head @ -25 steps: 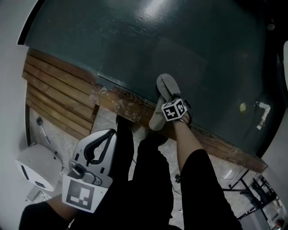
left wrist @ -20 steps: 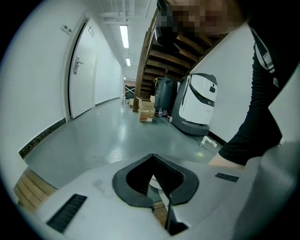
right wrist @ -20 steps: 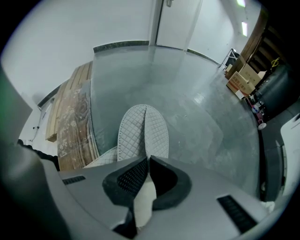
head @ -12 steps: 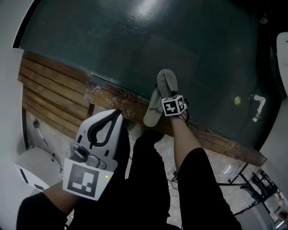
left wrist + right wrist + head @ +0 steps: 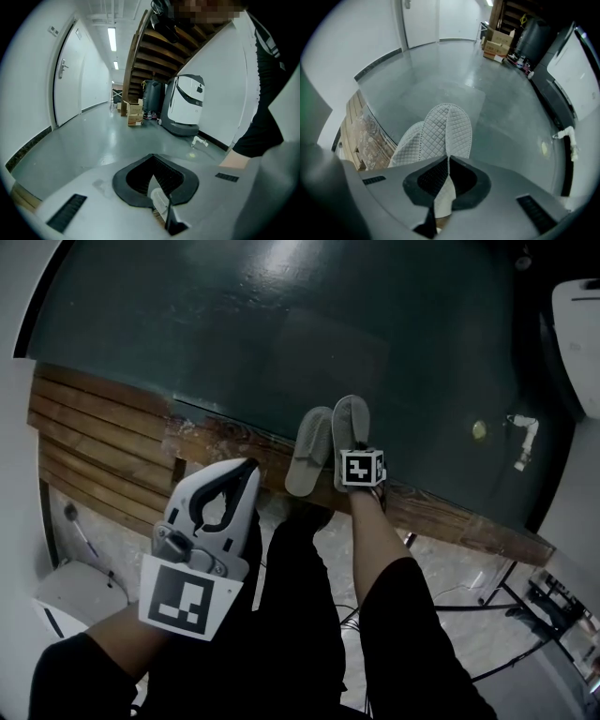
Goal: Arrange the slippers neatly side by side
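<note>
Two grey quilted slippers lie side by side, toes pointing away, where the wooden step (image 5: 103, 427) meets the dark green floor (image 5: 281, 324). My right gripper (image 5: 354, 452) is on the right slipper (image 5: 352, 427), and its jaws pinch the slipper's quilted fabric (image 5: 457, 129) at the heel end. The left slipper (image 5: 307, 451) rests against it, also seen in the right gripper view (image 5: 408, 143). My left gripper (image 5: 244, 471) hangs near the person's legs, away from both slippers. Its jaws (image 5: 152, 155) meet with nothing between them.
A white floor-cleaning machine (image 5: 185, 105), cardboard boxes (image 5: 133, 114) and a staircase stand down the corridor. A small white fitting (image 5: 522, 432) and a yellow spot (image 5: 479, 429) are on the floor at the right. A white device (image 5: 80, 589) sits at the lower left.
My right gripper has swung its slipper round from lying partly over the other one to lying straight beside it. The left gripper has risen slightly.
</note>
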A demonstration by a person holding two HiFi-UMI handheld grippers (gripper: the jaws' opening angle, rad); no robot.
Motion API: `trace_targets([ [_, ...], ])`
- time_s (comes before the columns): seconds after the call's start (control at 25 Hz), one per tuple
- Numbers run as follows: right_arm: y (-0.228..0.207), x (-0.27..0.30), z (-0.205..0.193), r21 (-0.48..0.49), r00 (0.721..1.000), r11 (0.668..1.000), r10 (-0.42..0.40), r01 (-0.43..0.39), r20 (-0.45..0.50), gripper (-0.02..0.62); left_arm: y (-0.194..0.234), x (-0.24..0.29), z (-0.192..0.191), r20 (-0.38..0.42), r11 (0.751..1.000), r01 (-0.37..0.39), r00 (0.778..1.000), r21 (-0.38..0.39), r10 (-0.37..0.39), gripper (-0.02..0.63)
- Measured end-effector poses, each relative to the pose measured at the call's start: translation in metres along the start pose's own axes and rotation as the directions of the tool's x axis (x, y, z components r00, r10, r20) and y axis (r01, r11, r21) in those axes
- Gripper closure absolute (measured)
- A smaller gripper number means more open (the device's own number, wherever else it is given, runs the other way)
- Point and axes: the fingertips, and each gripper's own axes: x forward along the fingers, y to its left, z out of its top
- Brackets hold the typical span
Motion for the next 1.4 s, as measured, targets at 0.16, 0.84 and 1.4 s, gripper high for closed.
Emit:
trace_targets([
  [0.16, -0.008, -0.004, -0.03, 0.139, 1.0, 0.99, 0.005, -0.002, -0.024, 0.584, -0.014, 0.002, 0.003, 0.003, 1.0, 0.027, 1.0, 0.006, -0.027, 0.604],
  [0.84, -0.005, 0.012, -0.081, 0.377, 0.999, 0.926, 0.005, 0.016, -0.054, 0.584, -0.038, 0.003, -0.019, -0.051, 0.997, 0.068, 0.997, 0.048, -0.066, 0.604],
  [1.4, 0.007, 0.036, -0.081, 0.393, 1.0, 0.919, 0.02, -0.013, -0.014, 0.583, -0.041, -0.009, -0.047, -0.084, 0.998, 0.057, 0.995, 0.037, -0.054, 0.604],
])
